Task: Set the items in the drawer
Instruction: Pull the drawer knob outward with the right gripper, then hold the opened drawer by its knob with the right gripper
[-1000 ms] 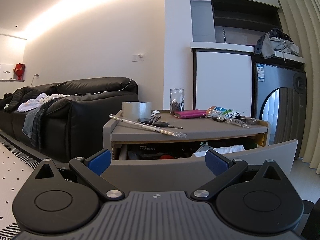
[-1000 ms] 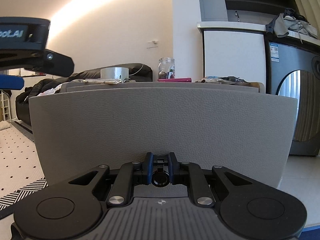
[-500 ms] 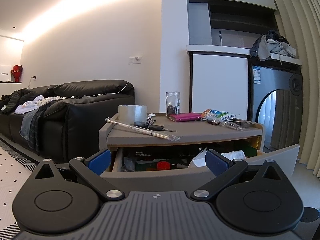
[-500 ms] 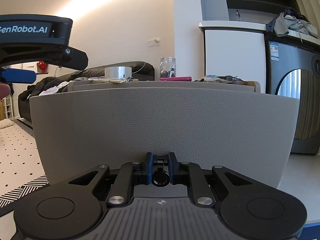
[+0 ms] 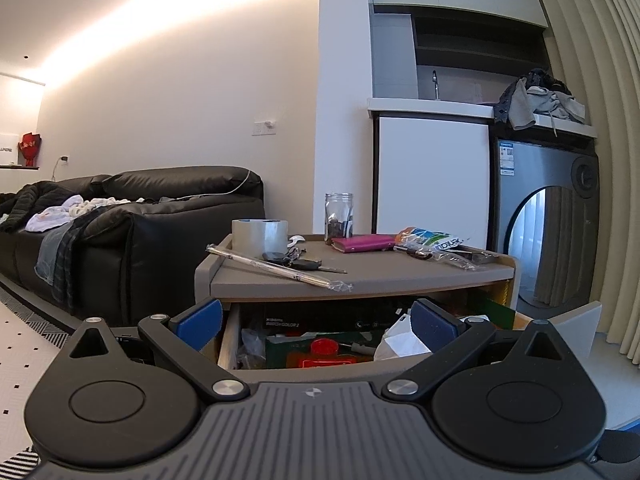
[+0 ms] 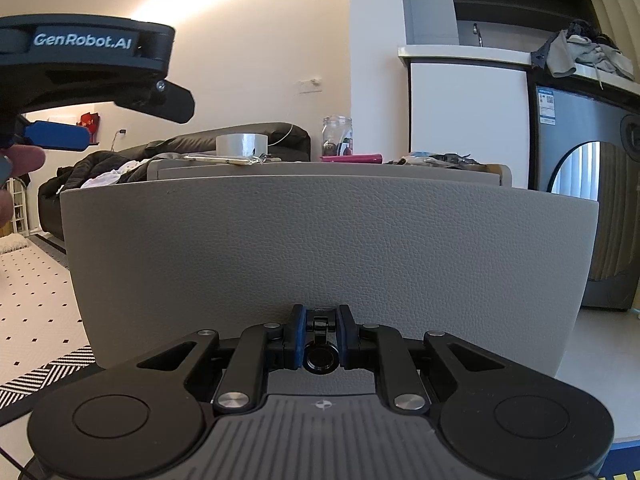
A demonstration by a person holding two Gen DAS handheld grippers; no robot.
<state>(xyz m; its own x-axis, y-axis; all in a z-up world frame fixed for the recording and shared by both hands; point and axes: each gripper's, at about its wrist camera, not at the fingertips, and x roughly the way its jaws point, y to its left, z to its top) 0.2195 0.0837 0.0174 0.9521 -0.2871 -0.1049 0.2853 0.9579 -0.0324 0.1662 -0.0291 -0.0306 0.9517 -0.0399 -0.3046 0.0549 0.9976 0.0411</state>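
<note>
My right gripper [image 6: 320, 338] clamps the drawer [image 6: 328, 256] handle [image 6: 320, 356]; left gripper [image 5: 316, 322] gapes empty above the drawer (open, cluttered).

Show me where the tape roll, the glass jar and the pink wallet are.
tape roll [image 5: 260, 236]: left wrist view, front wall.
glass jar [image 5: 339, 218]: left wrist view, middle of body.
pink wallet [image 5: 364, 243]: left wrist view, long side.

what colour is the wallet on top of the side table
Magenta pink. The wallet shows best in the left wrist view, lying beside the glass jar.
</note>
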